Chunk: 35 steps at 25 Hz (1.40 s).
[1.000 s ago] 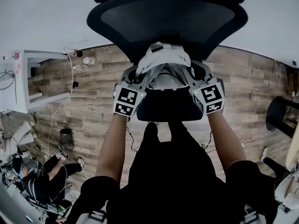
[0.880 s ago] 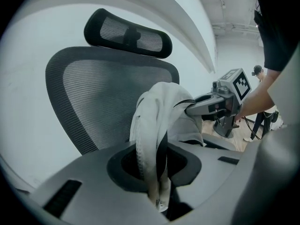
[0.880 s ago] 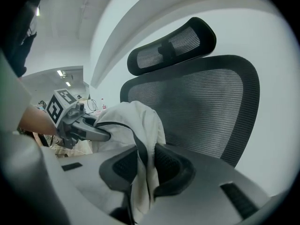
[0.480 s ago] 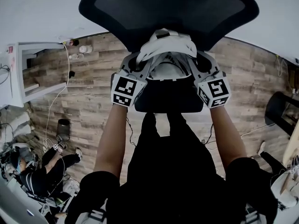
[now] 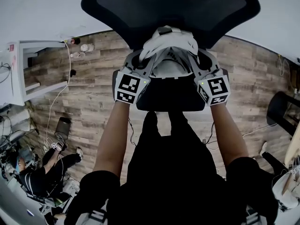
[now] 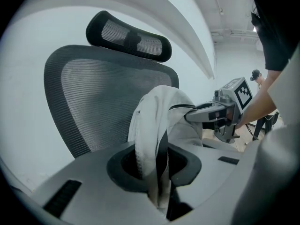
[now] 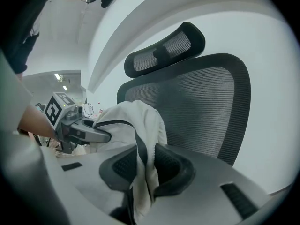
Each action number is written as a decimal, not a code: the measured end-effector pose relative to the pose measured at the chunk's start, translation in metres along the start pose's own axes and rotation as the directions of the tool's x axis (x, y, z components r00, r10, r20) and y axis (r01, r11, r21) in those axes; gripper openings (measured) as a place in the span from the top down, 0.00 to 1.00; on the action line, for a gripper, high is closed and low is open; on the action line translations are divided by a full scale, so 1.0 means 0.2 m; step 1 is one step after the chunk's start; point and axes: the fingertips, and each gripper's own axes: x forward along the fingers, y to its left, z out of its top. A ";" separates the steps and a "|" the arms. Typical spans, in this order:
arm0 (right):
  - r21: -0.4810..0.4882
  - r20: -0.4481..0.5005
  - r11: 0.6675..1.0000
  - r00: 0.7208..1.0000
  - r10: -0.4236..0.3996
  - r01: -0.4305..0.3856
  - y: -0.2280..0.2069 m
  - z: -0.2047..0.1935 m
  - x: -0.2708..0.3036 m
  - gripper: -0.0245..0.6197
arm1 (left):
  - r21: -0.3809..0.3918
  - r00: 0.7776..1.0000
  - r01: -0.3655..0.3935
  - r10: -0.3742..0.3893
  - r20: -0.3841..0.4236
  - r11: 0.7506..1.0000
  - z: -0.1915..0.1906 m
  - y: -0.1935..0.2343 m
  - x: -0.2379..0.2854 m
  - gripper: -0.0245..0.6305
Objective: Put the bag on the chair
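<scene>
- The left gripper [image 5: 139, 65] is clamped on the left side of the white bag [image 5: 168, 48]. In the left gripper view a fold of the cloth runs straight down between its jaws [image 6: 158, 175], which press on it.
- The right gripper [image 5: 200, 63] is clamped on the bag's right side. In the right gripper view a band of the cloth [image 7: 140, 139] hangs pinched between the dark pads.
- The bag is bunched between the two grippers over the rear edge of the chair [image 5: 169, 101] seat, just in front of the mesh backrest [image 5: 164, 8]. No view shows whether its underside rests on the seat.
- In the left gripper view the bag [image 6: 161, 111] stands before the backrest [image 6: 93, 97], below the headrest [image 6: 129, 35], and the right gripper [image 6: 206, 114] grips its far side.
- Compared with a second ago, both grippers and the bag sit a little nearer the backrest and farther from the seat's front edge. The backrest also fills more of the top of the head view.
- Since half a second ago almost nothing has changed: the grip on each side is the same and the bag keeps its bunched shape.
- On the wooden floor [image 5: 93, 102] at the left stands a white shelf unit [image 5: 28, 74], which has shifted slightly in the picture. Another person [image 5: 33, 170] sits on the floor at the lower left.
</scene>
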 end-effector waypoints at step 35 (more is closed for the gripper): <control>-0.092 0.170 0.990 0.981 -0.091 0.107 0.12 0.53 -0.54 0.41 | 0.009 0.979 -0.047 0.045 0.196 0.999 0.51 -0.07 -0.57 0.37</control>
